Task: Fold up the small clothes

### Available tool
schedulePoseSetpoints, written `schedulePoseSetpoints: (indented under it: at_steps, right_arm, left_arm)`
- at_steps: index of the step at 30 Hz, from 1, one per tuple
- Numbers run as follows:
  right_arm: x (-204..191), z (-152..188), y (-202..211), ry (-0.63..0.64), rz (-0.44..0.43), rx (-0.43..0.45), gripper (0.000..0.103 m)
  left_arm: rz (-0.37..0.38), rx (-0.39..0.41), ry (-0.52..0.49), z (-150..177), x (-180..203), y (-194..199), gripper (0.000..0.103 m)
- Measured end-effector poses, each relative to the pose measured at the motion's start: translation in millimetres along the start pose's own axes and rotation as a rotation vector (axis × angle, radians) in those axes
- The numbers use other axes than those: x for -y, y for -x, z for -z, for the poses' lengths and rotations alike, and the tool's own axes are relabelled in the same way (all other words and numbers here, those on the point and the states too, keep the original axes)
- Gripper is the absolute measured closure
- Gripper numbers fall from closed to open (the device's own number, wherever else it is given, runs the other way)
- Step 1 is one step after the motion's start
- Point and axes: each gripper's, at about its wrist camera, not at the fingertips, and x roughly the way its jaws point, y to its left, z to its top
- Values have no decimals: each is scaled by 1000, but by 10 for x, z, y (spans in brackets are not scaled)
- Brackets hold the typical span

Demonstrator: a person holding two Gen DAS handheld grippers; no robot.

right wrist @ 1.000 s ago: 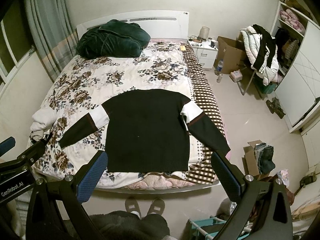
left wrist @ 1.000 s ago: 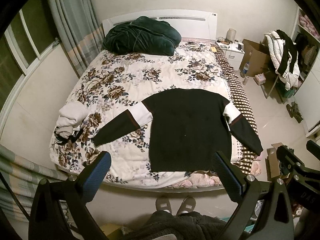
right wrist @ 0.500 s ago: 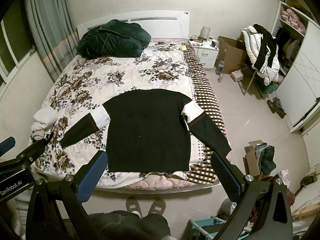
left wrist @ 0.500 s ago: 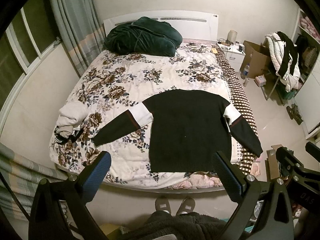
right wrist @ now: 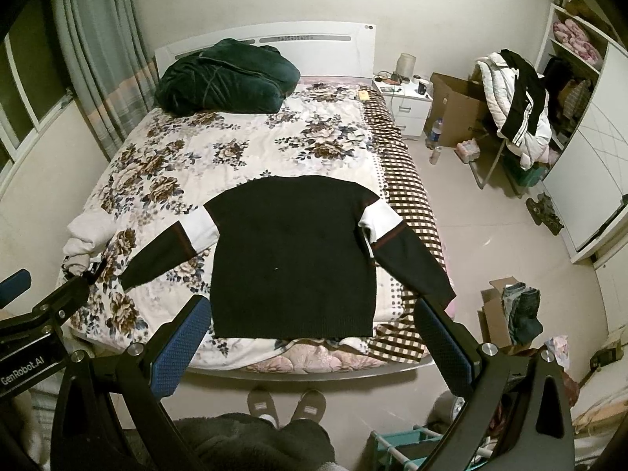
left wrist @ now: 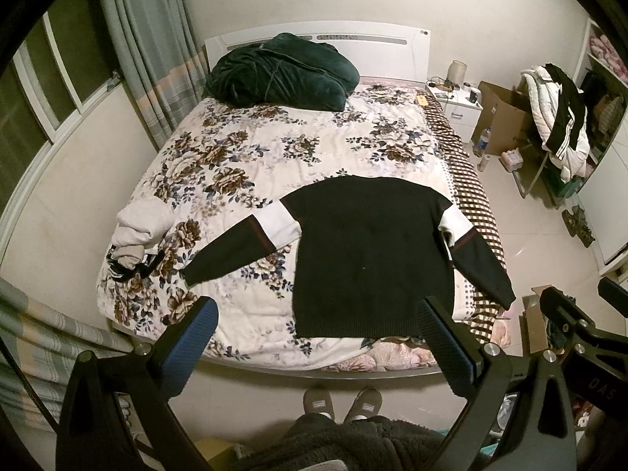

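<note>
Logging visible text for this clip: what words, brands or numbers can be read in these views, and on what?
"GenRobot.AI": on the body of the left gripper, seen in the right wrist view.
"DAS", upside down and cut off: on the body of the right gripper, seen in the left wrist view.
Water bottle label: too small to read.
Sweater: no text visible.

White lettering "GenRobot.AI" stands on the black body of the left gripper point(right wrist: 15, 288), seen from the right wrist; other printing is illegible.
</note>
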Motion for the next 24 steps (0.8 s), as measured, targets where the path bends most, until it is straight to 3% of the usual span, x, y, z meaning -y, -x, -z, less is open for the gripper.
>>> schedulePoseSetpoints:
  at_steps: [18,24]
  right_arm:
    - [-96,-37,6,-4,-2,-2,0]
    - [-137,-130,-170,-69,28,-17,0]
  left_arm:
    - [0,6,1,1,-4,3,0]
    - [-34,52,-12,-192,119,-238,0]
